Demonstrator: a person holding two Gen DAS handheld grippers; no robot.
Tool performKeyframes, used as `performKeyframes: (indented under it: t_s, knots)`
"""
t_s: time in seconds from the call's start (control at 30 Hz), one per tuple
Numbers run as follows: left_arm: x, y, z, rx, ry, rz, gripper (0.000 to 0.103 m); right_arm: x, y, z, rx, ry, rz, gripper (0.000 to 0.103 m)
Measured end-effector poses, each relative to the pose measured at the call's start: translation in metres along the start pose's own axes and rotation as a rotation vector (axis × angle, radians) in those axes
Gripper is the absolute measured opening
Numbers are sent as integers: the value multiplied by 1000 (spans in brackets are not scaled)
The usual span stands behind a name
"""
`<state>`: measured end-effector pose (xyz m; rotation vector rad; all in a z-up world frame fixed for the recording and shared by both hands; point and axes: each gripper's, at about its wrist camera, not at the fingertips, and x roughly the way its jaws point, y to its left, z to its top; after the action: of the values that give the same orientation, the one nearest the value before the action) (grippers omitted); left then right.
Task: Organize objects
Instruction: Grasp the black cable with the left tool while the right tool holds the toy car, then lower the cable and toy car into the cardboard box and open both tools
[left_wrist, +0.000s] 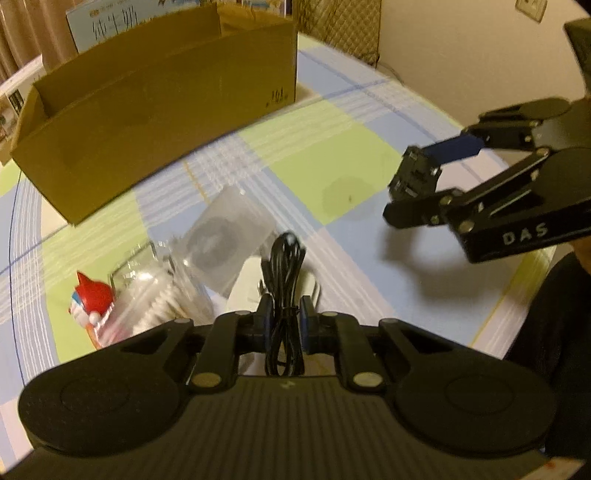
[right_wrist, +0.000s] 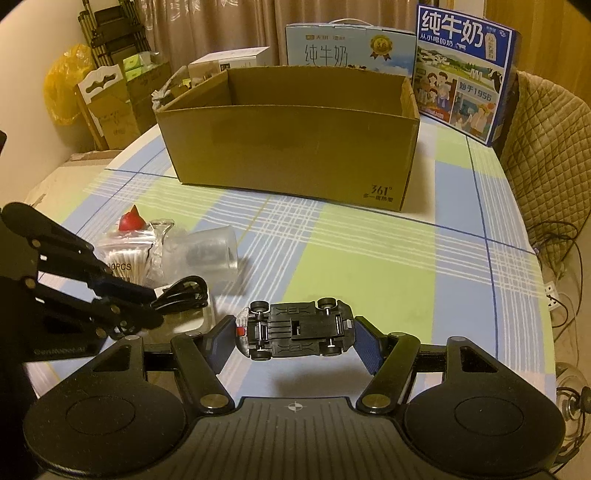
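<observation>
An open cardboard box (right_wrist: 295, 147) stands at the back of the checked table; it also shows in the left wrist view (left_wrist: 155, 110). My right gripper (right_wrist: 295, 332) is shut on a black toy car (right_wrist: 295, 328), held belly up above the table; the car also shows in the left wrist view (left_wrist: 413, 177). My left gripper (left_wrist: 284, 325) is shut on a coiled black cable (left_wrist: 284, 280), seen also in the right wrist view (right_wrist: 184, 293). Beside it lie a clear plastic cup (right_wrist: 203, 254), a bag of cotton swabs (right_wrist: 125, 254) and a red toy figure (left_wrist: 90, 299).
Two milk cartons (right_wrist: 461, 70) stand behind the box. A quilted chair back (right_wrist: 546, 147) is at the right of the table. Boxes and a yellow bag (right_wrist: 66, 85) stand beyond the table's left edge. Wires hang off the right edge.
</observation>
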<state>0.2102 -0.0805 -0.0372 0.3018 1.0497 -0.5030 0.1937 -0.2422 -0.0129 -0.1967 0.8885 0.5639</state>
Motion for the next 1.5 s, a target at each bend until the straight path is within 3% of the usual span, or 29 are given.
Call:
performKeyframes:
  t_s: [0.1,0.2,0.3,0.53,1.03,1.27,1.5]
  knots:
    - [7,0,-2,-1,15,4,25,3,0,-1,-2,6,2,64]
    - [13,2,0,-15,8,13,25,5,0,-2,1,11,4,64]
    - [12,5,3,-36,-5,0,12,6,-1,-3,0,13,6,64]
    - [-3,9,5,-54,-51,-13,12,4,-4,-5,6,8,-3,64]
    - [-49,43,23,-103,-118,31,11,-9,5,11,-4,-22,-1,64]
    - [-60,77,53,-139,-139,52,11,-13,8,43,-28,-55,0,64]
    - [-82,115,104,-153,-211,116,12,-20,1,112,-30,-129,-12,64]
